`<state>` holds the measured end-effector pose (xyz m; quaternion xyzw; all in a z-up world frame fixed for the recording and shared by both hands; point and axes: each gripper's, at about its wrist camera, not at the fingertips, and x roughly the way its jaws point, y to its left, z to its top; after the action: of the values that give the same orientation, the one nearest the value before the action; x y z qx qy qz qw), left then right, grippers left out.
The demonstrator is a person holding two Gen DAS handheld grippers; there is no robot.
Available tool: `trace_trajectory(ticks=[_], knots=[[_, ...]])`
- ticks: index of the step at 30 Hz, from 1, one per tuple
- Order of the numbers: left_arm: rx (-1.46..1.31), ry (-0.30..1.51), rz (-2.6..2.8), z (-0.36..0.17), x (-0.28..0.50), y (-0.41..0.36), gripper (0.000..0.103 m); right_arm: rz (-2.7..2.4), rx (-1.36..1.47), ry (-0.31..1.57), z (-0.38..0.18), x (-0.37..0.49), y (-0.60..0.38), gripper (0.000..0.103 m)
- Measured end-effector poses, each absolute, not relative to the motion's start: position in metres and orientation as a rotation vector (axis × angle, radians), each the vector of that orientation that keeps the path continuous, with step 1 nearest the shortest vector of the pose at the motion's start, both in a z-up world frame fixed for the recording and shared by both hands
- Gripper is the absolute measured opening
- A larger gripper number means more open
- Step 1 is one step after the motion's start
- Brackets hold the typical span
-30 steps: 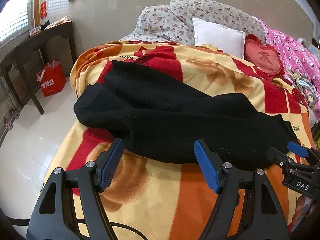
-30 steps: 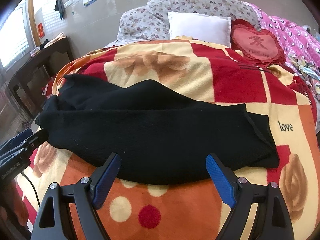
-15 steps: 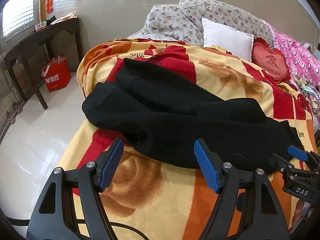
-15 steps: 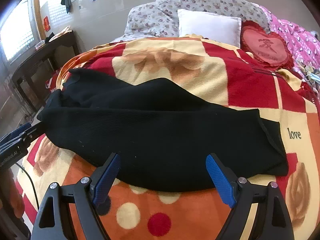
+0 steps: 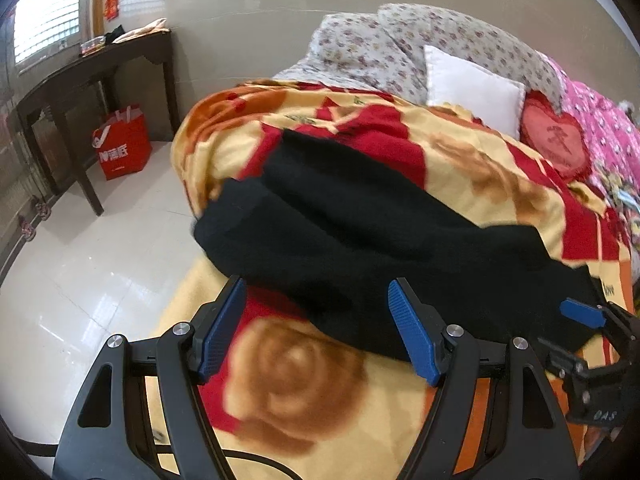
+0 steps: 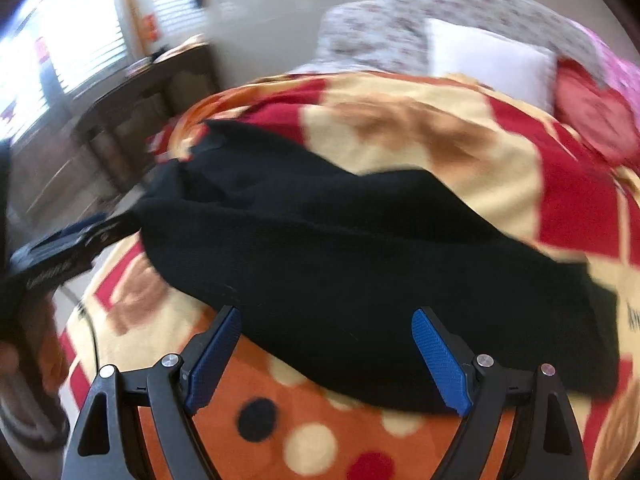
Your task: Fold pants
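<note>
The black knit pants (image 5: 360, 248) lie folded lengthwise across the red-and-yellow floral fleece blanket (image 5: 296, 364). The left gripper (image 5: 316, 328) and right gripper (image 6: 326, 354) are both spread wide, released, at the pants' near edge.

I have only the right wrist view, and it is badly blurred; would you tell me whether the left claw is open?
Observer: Yes, the left claw is open and empty. The near edge of the black knit pants shows between its fingers, ungripped.
Operator: Thank you. What is on the floor on that side of the bed?
Observer: A red paper shopping bag stands under a dark wooden side table.
Operator: Is there any detail by the pillows that I am missing?
Observer: The red heart-shaped cushion beside the white square pillow has a character stitched on it.
</note>
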<state>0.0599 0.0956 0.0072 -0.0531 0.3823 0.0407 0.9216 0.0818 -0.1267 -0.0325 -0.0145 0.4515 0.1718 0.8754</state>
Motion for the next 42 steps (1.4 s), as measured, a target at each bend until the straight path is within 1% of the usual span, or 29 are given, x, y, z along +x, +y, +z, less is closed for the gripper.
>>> trace_trajectory(ticks=[5,8,11,14,15,16,17,18,19,21,22,26,27,30,33,35,39,42], knots=[[-0.143,0.783,0.123,0.016,0.087,0.129,0.073,0.517,-0.169,0.903,-0.024,0.106,-0.096,0.087],[-0.18,0.809,0.149,0.009,0.105,0.146,0.073,0.616,-0.202,0.892,-0.026,0.122,-0.084,0.087],[-0.226,0.862,0.139,-0.004,0.118,0.156,0.073,0.697,-0.257,0.927,-0.04,0.14,-0.066,0.087],[-0.221,0.898,0.14,-0.016,0.122,0.157,0.073,0.777,-0.335,0.938,-0.053,0.152,-0.05,0.082],[-0.213,0.903,0.143,-0.018,0.122,0.156,0.073,0.806,-0.336,0.933,-0.055,0.154,-0.048,0.073],[-0.206,0.91,0.148,-0.02,0.122,0.156,0.073,0.831,-0.333,0.929,-0.057,0.156,-0.046,0.057],[-0.203,0.917,0.151,-0.022,0.121,0.155,0.073,0.847,-0.327,0.938,-0.059,0.159,-0.044,0.048],[-0.205,0.918,0.152,-0.022,0.12,0.155,0.073,0.864,-0.325,0.943,-0.061,0.16,-0.041,0.032],[-0.21,0.913,0.15,-0.021,0.117,0.156,0.073,0.878,-0.333,0.936,-0.061,0.157,-0.038,0.021],[-0.214,0.9,0.156,-0.017,0.111,0.159,0.073,0.892,-0.38,0.893,-0.056,0.143,-0.031,0.012],[-0.217,0.89,0.16,-0.013,0.107,0.161,0.073,0.915,-0.365,0.882,-0.051,0.134,-0.031,0.01],[-0.238,0.837,0.156,0.006,0.085,0.171,0.073,1.003,-0.281,0.871,-0.031,0.098,-0.044,0.008],[-0.238,0.822,0.158,0.011,0.079,0.173,0.073,1.022,-0.267,0.874,-0.026,0.089,-0.047,0.005],[-0.24,0.797,0.175,0.015,0.071,0.177,0.073,1.058,-0.256,0.868,-0.02,0.061,-0.055,0.004],[-0.26,0.835,0.18,0.007,0.072,0.181,0.073,0.968,-0.256,0.824,-0.022,0.058,-0.054,0.005],[-0.281,0.851,0.164,0.0,0.07,0.182,0.073,1.002,-0.243,0.866,-0.026,0.056,-0.048,0.005],[-0.288,0.858,0.186,-0.007,0.068,0.189,0.073,1.036,-0.324,0.907,-0.045,0.037,-0.029,0.005],[-0.328,0.88,0.182,-0.016,0.073,0.197,0.073,1.048,-0.302,0.935,-0.056,0.034,-0.027,0.005]])
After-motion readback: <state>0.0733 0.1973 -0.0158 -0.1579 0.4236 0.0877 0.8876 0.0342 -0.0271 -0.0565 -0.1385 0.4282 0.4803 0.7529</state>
